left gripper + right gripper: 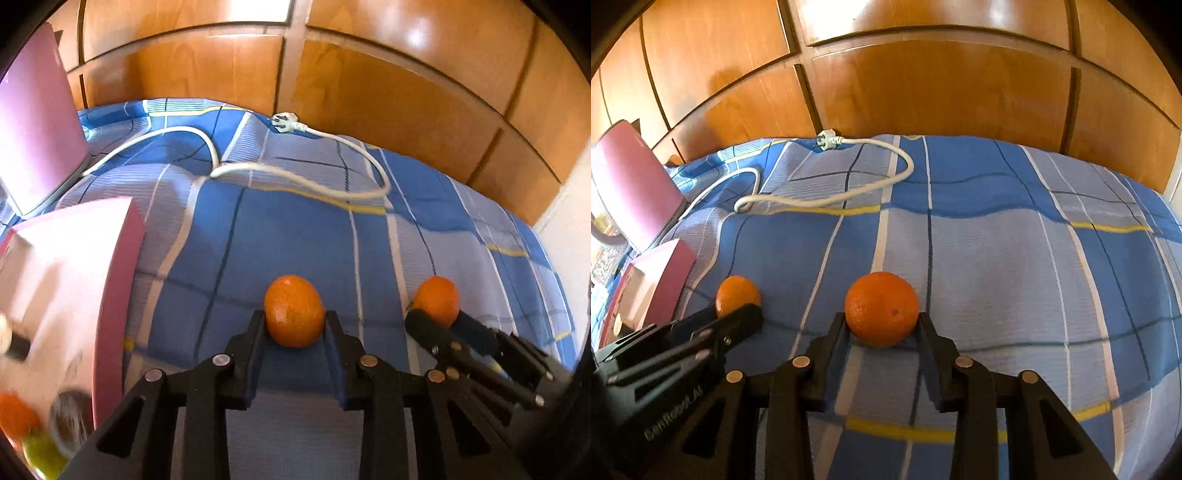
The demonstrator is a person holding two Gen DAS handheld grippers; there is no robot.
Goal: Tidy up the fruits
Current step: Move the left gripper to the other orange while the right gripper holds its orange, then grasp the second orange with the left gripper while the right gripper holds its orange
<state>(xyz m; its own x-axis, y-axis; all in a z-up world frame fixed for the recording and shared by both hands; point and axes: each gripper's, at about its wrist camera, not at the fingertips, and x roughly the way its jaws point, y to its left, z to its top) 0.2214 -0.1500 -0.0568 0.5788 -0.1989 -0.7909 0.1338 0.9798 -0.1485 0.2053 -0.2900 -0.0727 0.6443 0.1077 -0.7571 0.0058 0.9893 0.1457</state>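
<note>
Two oranges lie on a blue checked bedspread [424, 229]. In the left wrist view my left gripper [294, 324] is shut on the left orange [293, 310], with both black fingers pressed against its sides. The right orange [436, 299] sits further right, with the right gripper's fingers [428, 325] around it. In the right wrist view my right gripper [882, 325] is shut on the larger-looking orange [881, 308]. The left gripper [738, 314] holds the other orange [737, 293] at the left. Both oranges rest on the bedspread [1015, 258].
An open pink box [74, 280] stands at the left, with an orange fruit [14, 417] and a green fruit [40, 454] blurred at its near end. A pink slab [631, 192] leans behind the pink box [661, 284]. A white power cable [295, 177] loops across the bed. Wooden wardrobe doors [923, 92] stand behind.
</note>
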